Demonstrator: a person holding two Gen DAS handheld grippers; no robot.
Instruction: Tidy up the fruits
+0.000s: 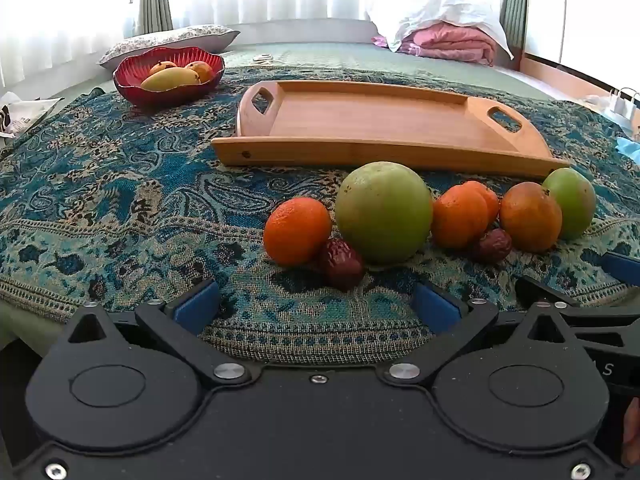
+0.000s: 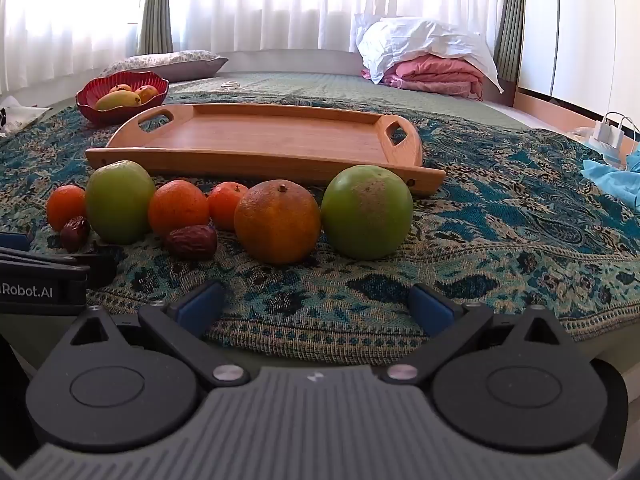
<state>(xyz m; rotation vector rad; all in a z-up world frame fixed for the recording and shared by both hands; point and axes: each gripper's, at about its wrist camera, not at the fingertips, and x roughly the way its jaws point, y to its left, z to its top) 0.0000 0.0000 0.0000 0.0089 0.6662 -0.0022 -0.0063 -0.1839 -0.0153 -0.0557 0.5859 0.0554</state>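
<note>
Spread wide with nothing between the blue pads, the left gripper (image 1: 316, 306) and the right gripper (image 2: 316, 306) are held side by side, tilted down over a blue patterned cloth (image 1: 120, 200). Just beyond them a row of loose fruit is laid on the cloth: in the left wrist view, a small orange (image 1: 297, 230), a dark red date (image 1: 341, 263) touching it, and a large green fruit (image 1: 383, 212); in the right wrist view, a second date (image 2: 191, 242), a big mottled orange (image 2: 277, 222) and another green fruit (image 2: 366, 212). Behind the row, a bare wooden tray (image 2: 256, 136) with cut-out handles is seen. Further back on the left, mangoes are held in a red scalloped bowl (image 1: 168, 72).
</note>
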